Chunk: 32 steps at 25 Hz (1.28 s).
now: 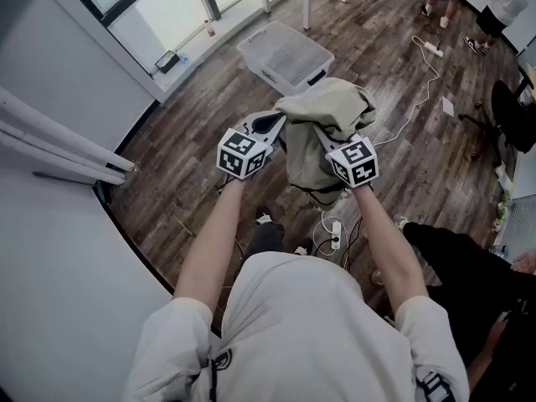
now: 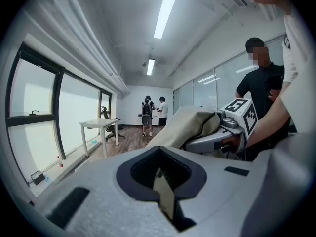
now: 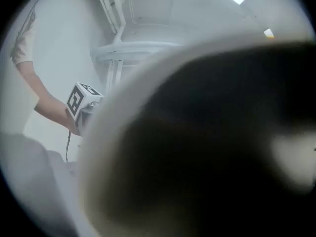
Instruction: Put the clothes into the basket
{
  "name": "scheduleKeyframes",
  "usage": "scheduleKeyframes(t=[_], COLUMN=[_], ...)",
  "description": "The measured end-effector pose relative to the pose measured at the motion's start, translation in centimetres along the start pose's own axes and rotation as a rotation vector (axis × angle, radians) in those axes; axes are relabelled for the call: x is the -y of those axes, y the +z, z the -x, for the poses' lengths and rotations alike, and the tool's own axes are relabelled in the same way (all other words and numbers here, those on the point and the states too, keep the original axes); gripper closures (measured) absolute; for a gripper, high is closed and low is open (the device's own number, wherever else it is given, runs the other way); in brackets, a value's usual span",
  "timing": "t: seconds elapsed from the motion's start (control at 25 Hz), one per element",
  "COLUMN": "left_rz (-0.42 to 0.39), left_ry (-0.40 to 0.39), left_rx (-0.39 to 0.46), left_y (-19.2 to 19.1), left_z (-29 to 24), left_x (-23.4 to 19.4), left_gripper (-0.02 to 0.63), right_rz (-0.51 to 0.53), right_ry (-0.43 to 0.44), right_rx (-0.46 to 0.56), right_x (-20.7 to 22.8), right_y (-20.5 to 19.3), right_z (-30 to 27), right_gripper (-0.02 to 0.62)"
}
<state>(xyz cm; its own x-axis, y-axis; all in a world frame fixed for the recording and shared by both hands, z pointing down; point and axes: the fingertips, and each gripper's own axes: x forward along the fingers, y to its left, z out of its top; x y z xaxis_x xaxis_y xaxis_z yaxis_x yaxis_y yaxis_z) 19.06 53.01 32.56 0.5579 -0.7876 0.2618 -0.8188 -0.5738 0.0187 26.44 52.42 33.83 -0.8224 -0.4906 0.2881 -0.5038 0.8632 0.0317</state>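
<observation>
An olive-green garment (image 1: 327,115) hangs bunched in the air in front of me, draped over my right gripper (image 1: 333,149), whose jaws are buried in the cloth. The right gripper view is filled by dark, blurred fabric (image 3: 207,142). My left gripper (image 1: 272,124) meets the garment's left edge. In the left gripper view its jaws stand closed with a thin strip of the cloth (image 2: 164,194) pinched between them, and the garment (image 2: 182,125) rises beyond. The white mesh basket (image 1: 251,47) stands on the wooden floor ahead, apart from the garment.
A white cable and power strip (image 1: 335,234) trail over the floor below the garment. A person in black (image 1: 469,275) stands close on my right, two others (image 1: 494,7) far off. A white wall with pipes (image 1: 59,149) runs on the left. A white table (image 2: 98,127) stands by the windows.
</observation>
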Motion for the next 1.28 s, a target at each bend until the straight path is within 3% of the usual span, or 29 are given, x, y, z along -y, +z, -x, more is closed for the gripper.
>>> scheduleKeyframes(t=[0.72, 1.28], left_rz=[0.006, -0.003], left_ry=[-0.011, -0.017], left_rx=[-0.007, 0.003], left_y=[0.2, 2.1], left_z=[0.5, 0.9], left_x=[-1.6, -6.2], left_gripper=[0.592, 0.592], right_rz=[0.026, 0.037], right_ry=[-0.009, -0.016], right_rx=[-0.025, 0.007], right_x=[1.7, 2.9], right_y=[1.5, 5.3], right_z=[-1.8, -5.3], right_gripper=[0.543, 0.543])
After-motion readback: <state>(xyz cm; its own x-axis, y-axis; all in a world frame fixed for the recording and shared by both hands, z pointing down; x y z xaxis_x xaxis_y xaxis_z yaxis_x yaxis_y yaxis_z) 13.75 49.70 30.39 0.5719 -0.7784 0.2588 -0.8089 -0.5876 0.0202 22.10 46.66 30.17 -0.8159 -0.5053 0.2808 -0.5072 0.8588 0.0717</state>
